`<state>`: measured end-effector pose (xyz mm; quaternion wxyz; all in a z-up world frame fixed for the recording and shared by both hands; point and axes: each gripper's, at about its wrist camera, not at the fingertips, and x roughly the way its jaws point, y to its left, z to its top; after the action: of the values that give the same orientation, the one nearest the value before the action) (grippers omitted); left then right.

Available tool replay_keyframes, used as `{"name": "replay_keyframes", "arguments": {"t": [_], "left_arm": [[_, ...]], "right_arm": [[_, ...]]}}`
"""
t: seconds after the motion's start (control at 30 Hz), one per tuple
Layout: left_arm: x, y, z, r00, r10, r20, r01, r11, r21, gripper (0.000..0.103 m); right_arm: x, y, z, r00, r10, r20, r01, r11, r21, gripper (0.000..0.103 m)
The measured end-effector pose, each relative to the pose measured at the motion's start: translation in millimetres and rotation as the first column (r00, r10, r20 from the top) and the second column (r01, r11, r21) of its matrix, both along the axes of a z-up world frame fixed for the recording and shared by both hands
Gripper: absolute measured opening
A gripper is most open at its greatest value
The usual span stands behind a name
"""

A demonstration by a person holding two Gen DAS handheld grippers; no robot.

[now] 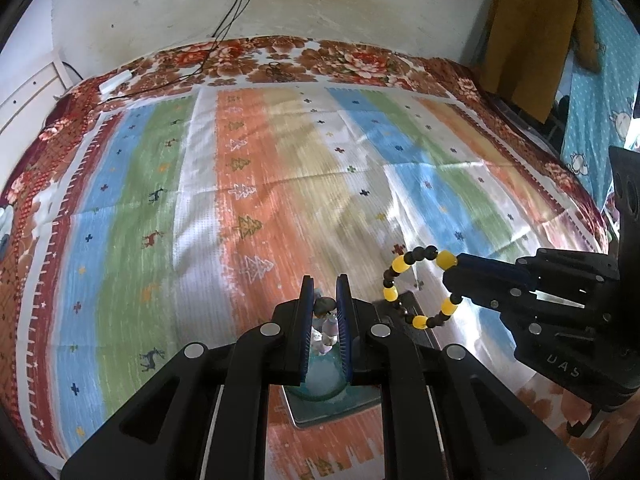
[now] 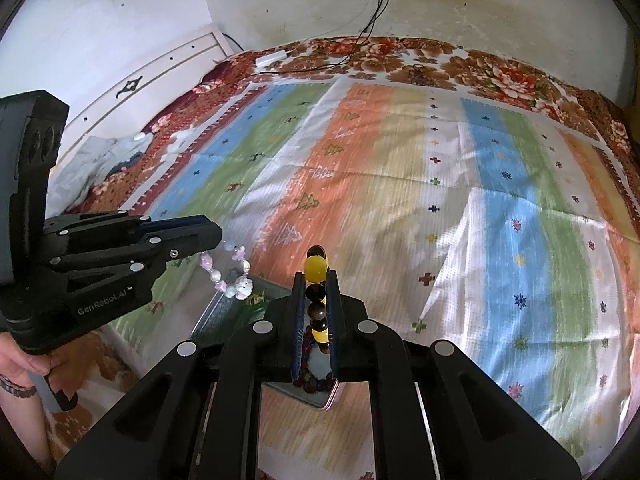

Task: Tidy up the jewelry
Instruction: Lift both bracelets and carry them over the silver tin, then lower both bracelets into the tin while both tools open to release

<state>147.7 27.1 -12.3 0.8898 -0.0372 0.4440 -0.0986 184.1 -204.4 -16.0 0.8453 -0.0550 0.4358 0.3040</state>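
Observation:
My left gripper [image 1: 324, 286] is shut on a pastel bead bracelet [image 1: 325, 328], whose pink, white and pale blue beads hang in a loop [image 2: 230, 276] off its tip [image 2: 218, 236] in the right wrist view. My right gripper [image 2: 316, 280] is shut on a bracelet of yellow and dark brown beads [image 2: 316, 270]; in the left wrist view that bracelet [image 1: 420, 284] hangs as a ring from the right gripper's tip [image 1: 454, 276]. Both grippers hover side by side above a shallow rectangular tray [image 2: 224, 312] lying on the striped bedspread [image 1: 240, 200].
The bed meets a white wall at the back, where black cables [image 1: 236, 4] drop to a white power strip [image 1: 116, 80]. A brown garment [image 1: 536, 40] hangs at the right. A white headboard [image 2: 160, 76] and crumpled cloth [image 2: 100, 160] lie left. A person's hand [image 2: 16, 360] grips the left gripper's handle.

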Motion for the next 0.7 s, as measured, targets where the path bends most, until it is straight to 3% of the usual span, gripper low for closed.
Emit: {"name": "replay_keyframes", "arguments": {"t": [0.37, 0.47, 0.57, 0.7], "left_arm": [[-13.8, -2.5, -10.1, 1.0, 0.016, -0.017, -0.016, 1.0, -0.008, 0.011], [-16.9, 3.0, -10.3, 0.999, 0.034, -0.023, -0.035, 0.999, -0.029, 0.024], [-20.5, 5.8, -13.6, 0.998, 0.047, -0.031, -0.047, 0.999, -0.019, 0.027], [-27.1, 9.1, -15.1, 0.998, 0.051, -0.027, -0.051, 0.999, -0.019, 0.032]], "right_arm": [[-12.9, 2.1, -10.2, 1.0, 0.02, -0.021, -0.021, 1.0, -0.009, 0.011], [-16.1, -1.1, -8.5, 1.0, 0.019, -0.014, -0.019, 1.0, -0.001, 0.012], [-19.4, -4.6, -6.5, 1.0, 0.014, -0.001, -0.014, 1.0, 0.0, 0.037], [-26.8, -8.7, -4.8, 1.0, 0.014, 0.028, -0.013, 1.0, -0.01, 0.048]]}}
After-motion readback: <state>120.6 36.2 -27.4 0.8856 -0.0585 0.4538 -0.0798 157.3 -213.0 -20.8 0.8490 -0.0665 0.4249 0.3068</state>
